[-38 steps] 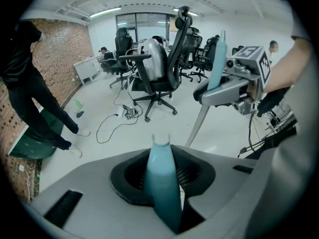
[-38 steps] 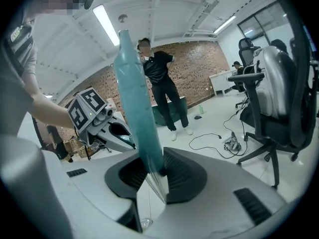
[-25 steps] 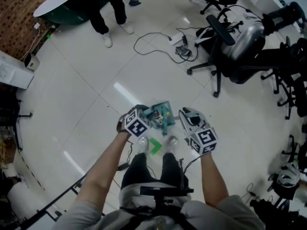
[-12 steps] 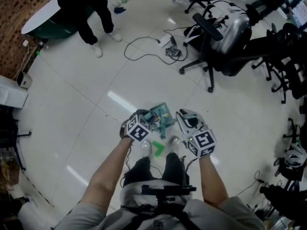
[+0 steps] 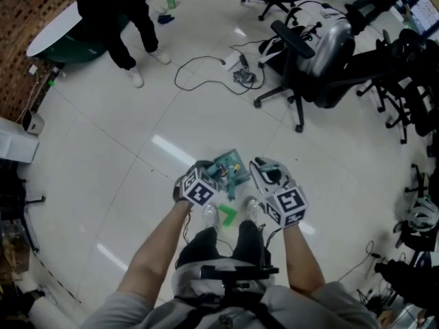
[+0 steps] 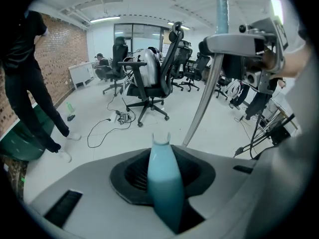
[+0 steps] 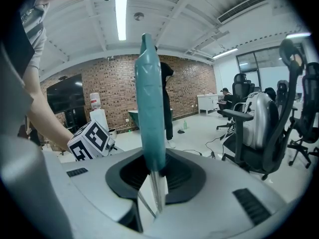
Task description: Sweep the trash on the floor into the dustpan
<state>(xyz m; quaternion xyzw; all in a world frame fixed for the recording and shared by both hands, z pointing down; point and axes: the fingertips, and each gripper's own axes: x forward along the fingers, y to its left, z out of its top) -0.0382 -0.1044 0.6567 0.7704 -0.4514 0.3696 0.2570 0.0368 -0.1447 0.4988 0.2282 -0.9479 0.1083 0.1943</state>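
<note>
In the head view a teal dustpan [image 5: 231, 166] with mixed trash in it lies on the white floor just ahead of my two grippers. My left gripper [image 5: 208, 172] is shut on a pale-blue handle [image 6: 162, 176] that sticks out of its jaws; it seems to be the dustpan's. My right gripper [image 5: 260, 168] is shut on the broom's teal grip [image 7: 150, 108], whose metal pole [image 6: 202, 103] slants down across the left gripper view. A green scrap [image 5: 226, 215] lies on the floor between the person's shoes. The broom's head is hidden.
Black office chairs [image 5: 312, 53] crowd the upper right. A cable with a power strip [image 5: 233, 63] trails on the floor ahead. A person in black [image 5: 127, 19] stands upper left beside a white table [image 5: 51, 27]. More chairs line the right edge.
Both grippers keep their holds. The right gripper has drifted slightly up and inward. The head view has shifted, so the chairs and the standing person sit further up and left.
</note>
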